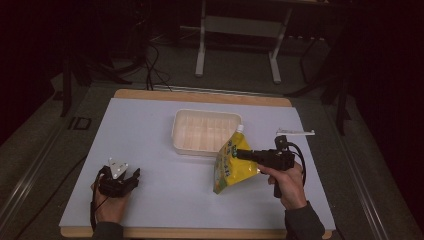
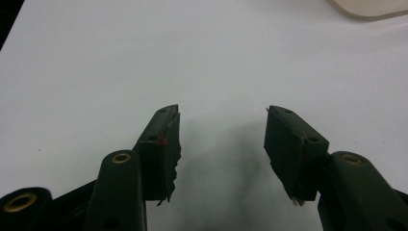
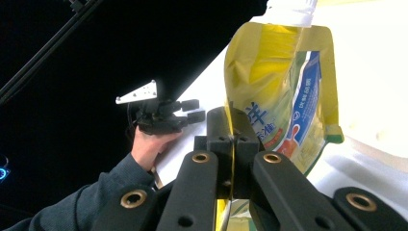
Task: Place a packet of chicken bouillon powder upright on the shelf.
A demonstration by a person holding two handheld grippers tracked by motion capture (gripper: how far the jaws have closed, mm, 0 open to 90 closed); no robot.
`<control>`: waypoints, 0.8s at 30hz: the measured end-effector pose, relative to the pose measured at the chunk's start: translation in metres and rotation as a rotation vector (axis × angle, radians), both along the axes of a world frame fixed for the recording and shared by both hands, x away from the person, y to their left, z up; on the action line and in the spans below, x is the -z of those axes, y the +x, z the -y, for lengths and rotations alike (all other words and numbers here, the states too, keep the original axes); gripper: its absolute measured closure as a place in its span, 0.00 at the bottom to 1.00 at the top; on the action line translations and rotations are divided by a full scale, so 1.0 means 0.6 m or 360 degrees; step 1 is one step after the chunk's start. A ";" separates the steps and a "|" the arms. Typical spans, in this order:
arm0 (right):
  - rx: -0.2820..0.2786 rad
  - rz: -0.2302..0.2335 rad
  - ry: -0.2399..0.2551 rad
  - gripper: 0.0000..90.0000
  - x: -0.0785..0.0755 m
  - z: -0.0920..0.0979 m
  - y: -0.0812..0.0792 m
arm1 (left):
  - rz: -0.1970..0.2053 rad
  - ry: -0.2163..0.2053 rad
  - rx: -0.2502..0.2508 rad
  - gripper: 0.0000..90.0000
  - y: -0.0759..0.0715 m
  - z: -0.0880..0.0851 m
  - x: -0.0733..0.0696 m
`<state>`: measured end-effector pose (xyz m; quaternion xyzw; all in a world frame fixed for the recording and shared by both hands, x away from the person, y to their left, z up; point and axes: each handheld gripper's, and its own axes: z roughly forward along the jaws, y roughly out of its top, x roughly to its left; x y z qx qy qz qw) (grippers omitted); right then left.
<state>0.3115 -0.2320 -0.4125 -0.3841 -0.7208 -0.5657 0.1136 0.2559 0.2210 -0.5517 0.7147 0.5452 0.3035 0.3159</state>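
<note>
Pouch [image 3: 281, 91] edge in right claw [image 3: 233, 139].

The white table cover [image 1: 150, 150] is brightly lit while surroundings toward twelve o'clock are lost in darkness; soft shadow is cast beneath the open jaws, which are slightly blurred

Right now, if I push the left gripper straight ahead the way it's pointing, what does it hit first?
Probably nothing soon. The left gripper is open over bare white table, and the way ahead looks free. The nearest thing is the cream tray, far ahead and off to the side, so it would likely be missed.
</note>
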 end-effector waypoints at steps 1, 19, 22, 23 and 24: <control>0.0000 0.0009 -0.0003 1.00 -0.002 -0.001 0.000 | 0.0000 0.0000 -0.0001 0.52 0.000 0.000 0.000; 0.0022 0.0135 -0.0042 1.00 -0.048 -0.025 0.019 | 0.0000 -0.0007 -0.0002 0.52 0.000 -0.001 0.000; 0.0027 0.0164 -0.0053 1.00 -0.059 -0.031 0.023 | -0.0001 -0.0007 -0.0003 0.52 0.000 -0.001 0.000; 0.0030 0.0167 -0.0056 1.00 -0.062 -0.032 0.024 | -0.0001 -0.0008 -0.0003 0.52 0.000 0.000 0.000; 0.0030 0.0167 -0.0056 1.00 -0.062 -0.032 0.024 | -0.0001 -0.0008 -0.0003 0.52 0.000 0.000 0.000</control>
